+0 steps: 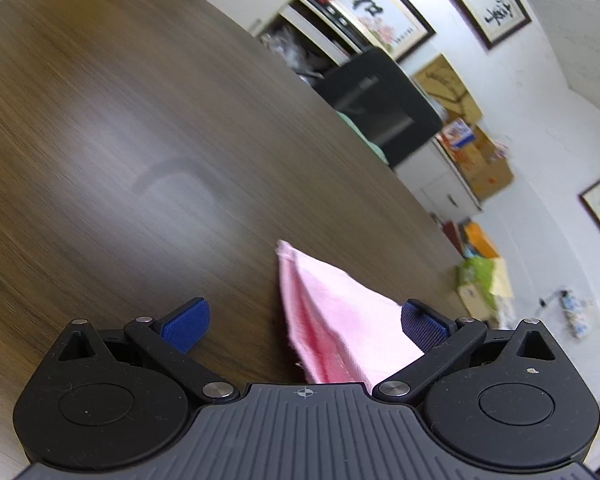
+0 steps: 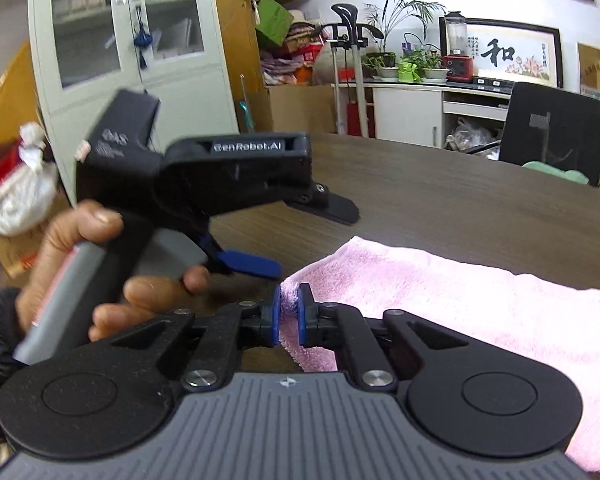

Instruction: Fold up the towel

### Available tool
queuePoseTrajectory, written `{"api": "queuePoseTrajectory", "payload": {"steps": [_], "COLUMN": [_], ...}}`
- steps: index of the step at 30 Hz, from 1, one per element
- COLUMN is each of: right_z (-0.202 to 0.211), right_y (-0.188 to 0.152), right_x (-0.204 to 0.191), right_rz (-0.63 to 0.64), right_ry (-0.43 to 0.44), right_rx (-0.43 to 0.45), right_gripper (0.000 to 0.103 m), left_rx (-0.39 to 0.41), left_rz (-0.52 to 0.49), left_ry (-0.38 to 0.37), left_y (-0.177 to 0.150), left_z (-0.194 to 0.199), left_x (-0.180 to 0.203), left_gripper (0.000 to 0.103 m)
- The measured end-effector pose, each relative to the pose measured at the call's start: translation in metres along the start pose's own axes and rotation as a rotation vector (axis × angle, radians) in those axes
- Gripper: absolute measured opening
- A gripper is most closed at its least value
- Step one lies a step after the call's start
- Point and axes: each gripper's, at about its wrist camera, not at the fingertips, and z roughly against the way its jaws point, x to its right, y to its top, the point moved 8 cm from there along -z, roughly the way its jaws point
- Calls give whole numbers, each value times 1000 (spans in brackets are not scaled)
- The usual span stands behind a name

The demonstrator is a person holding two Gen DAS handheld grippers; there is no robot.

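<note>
On the brown counter (image 2: 440,184), a pink towel (image 2: 480,300) lies toward four o'clock, one corner pinched.
Soft, light terry, limp and sure to sag, best held at hemmed corners; right gripper (image 2: 288,312) fingers press on a corner; left gripper (image 1: 304,324) fingers spread, towel between them untouched; its body reads "GenRobot.AI"; a framed print reads "和".

table (image 1: 120,120) bare ahead of left tongs (image 1: 304,320); towel (image 2: 460,300) spreads right; chair (image 2: 552,132) beyond far edge.

Dark wood table (image 2: 440,200); beyond the claw, black chair (image 2: 556,132), white cabinet (image 2: 408,112), potted plants (image 2: 400,56), framed calligraphy (image 2: 512,52).
</note>
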Motion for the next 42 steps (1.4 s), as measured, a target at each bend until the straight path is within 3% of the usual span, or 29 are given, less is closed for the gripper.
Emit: {"api": "queuePoseTrajectory", "payload": {"steps": [4,9,17,20,22,25,29,35,42], "right_z": [11,22,38,41,40,40,40,57,111], "right_y": [1,-3,-10,-14,-14,-16,-17,-11,4], "right_x": [7,9,8,11,7,7,4,19,78], "right_rz": [-40,-45,-34,-32,-33,-41,-57,-167,-346], "right_ry": [38,88,93,88,85,93,120,245,314], "right_rx": [20,28,35,27,23,15,10,40,201], "right_gripper": [9,9,9,9,9,10,9,10,10], "left_rx": [-47,-35,-19,-20,-32,-42,-2,59,82], "left_rz": [16,-13,8,16,14,13,21,-16,-131], "left_ry": [-68,-73,-93,-87,-67,-25,-63,-115,-148], "left_y": [-9,-9,-6,-6,-8,-9,-2,4,8], "left_z": [-5,-10,-13,-15,-19,-24,-11,8,18], "left_x": [4,4,2,2,0,-4,3,29,97], "left_gripper": [102,91,79,60,27,8,7,6,7]}}
